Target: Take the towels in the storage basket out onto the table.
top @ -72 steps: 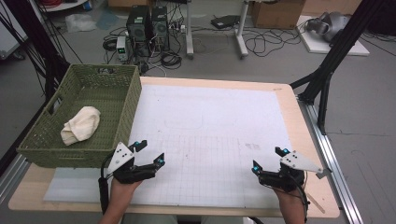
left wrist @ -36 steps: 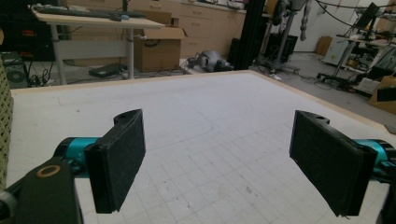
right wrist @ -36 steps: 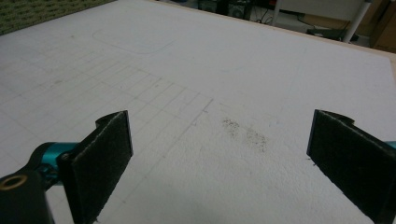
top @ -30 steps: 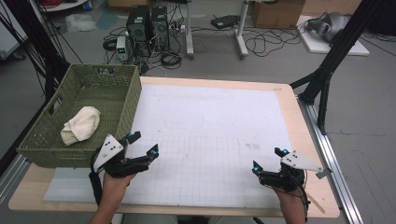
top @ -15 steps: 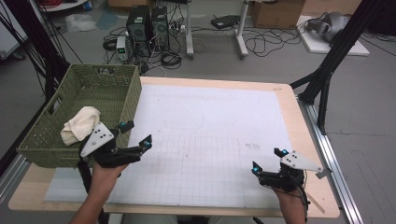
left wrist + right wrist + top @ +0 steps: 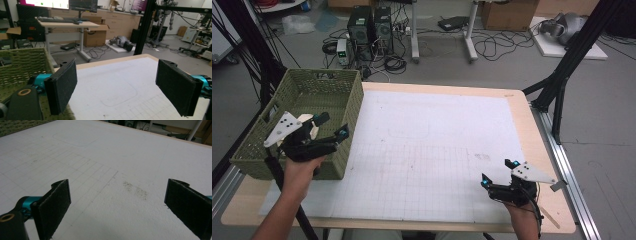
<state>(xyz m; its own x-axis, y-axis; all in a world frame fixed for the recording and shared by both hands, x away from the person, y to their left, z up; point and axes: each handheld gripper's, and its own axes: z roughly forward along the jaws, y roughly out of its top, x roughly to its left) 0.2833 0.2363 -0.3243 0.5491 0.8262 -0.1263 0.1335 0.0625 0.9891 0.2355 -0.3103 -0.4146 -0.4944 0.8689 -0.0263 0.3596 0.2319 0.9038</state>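
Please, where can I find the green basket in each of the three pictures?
High view: the green basket stands at the left edge of the table, with the left tool above its near right corner.
Left gripper view: its woven wall is at the left, behind the left jaw.
Right gripper view: a thin green strip is in the top left corner.
Shared landmark: the rounded rectangle outline drawn on the white mat.

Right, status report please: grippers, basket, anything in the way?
Left gripper open, above basket rim. Right gripper open, low over mat. Nothing in the way.
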